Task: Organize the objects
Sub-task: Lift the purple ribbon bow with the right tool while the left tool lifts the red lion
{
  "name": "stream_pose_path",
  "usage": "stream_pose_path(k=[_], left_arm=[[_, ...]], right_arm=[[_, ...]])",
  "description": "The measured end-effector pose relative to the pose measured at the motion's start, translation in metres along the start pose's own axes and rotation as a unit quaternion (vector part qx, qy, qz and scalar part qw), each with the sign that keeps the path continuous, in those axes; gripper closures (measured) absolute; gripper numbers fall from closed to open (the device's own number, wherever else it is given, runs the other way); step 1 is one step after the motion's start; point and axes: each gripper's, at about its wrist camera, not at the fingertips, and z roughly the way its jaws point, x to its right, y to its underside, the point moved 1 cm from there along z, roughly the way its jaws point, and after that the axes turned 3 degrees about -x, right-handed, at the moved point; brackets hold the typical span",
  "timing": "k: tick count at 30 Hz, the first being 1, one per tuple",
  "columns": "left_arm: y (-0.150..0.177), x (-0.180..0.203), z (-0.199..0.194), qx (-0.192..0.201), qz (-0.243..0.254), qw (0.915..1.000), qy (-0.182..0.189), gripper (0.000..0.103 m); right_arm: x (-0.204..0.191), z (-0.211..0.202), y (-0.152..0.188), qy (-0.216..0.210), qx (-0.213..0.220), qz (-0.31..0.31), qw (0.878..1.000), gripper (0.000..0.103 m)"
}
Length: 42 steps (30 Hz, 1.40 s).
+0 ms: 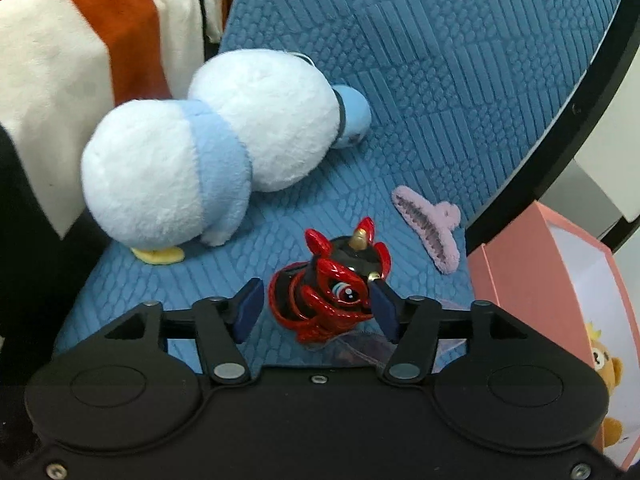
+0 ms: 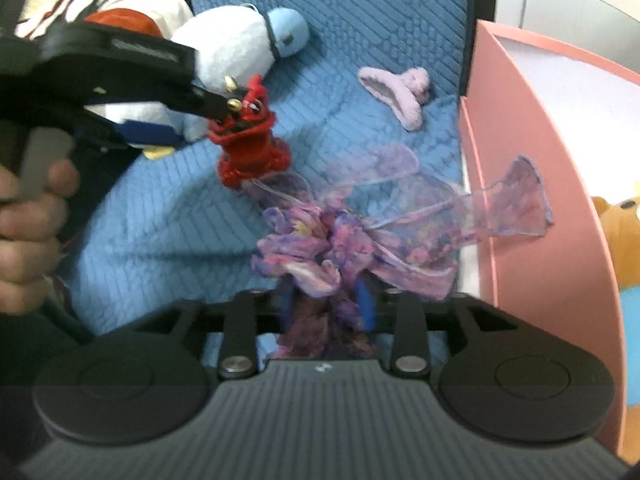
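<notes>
Figurine (image 1: 328, 300), red and glossy, hangs above the blue mat (image 1: 440, 80) beside the spread left gripper (image 1: 316, 304), touching one finger only, while the right gripper (image 2: 326, 308) pinches the sheer purple pouch (image 2: 360, 236) beneath it, seemingly to bag it.

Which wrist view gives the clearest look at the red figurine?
The left wrist view: the red figurine sits sharp and close between the left tongs, eye and horns plain. The right wrist view shows it smaller, from the side and blurred, with the left tongs partly covering its head.
</notes>
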Motion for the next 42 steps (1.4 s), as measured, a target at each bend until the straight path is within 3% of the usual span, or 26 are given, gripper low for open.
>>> stream_pose_path(k=[1,2,13,19,23,32,42], left_arm=[[-0.001,0.002,0.002,-0.002,0.003,1.0000,-0.001,0.040],[-0.001,0.003,0.005,-0.003,0.006,1.0000,-0.002,0.039],[-0.006,0.026,0.036,-0.012,0.049,0.9987,-0.009,0.036],[-0.006,0.031,0.041,-0.009,0.064,0.9978,-0.016,0.043],[-0.007,0.029,0.045,-0.016,0.059,0.9981,-0.014,0.049],[-0.005,0.036,0.044,0.000,0.081,0.9962,-0.032,0.049],[-0.003,0.025,-0.003,0.036,0.054,0.9979,-0.005,0.049]], right_arm=[[0.000,0.000,-0.001,-0.005,0.003,0.001,1.000,0.037],[0.000,0.000,-0.002,-0.009,0.006,0.002,1.000,0.036],[0.000,0.010,-0.021,0.014,0.055,-0.031,0.998,0.036],[0.007,0.042,-0.025,0.012,0.015,-0.007,1.000,0.033],[0.013,0.051,-0.025,0.014,0.015,0.007,1.000,0.035],[0.006,0.047,-0.022,0.024,0.025,-0.001,0.999,0.086],[0.006,0.014,-0.021,0.010,0.059,0.026,0.998,0.090]])
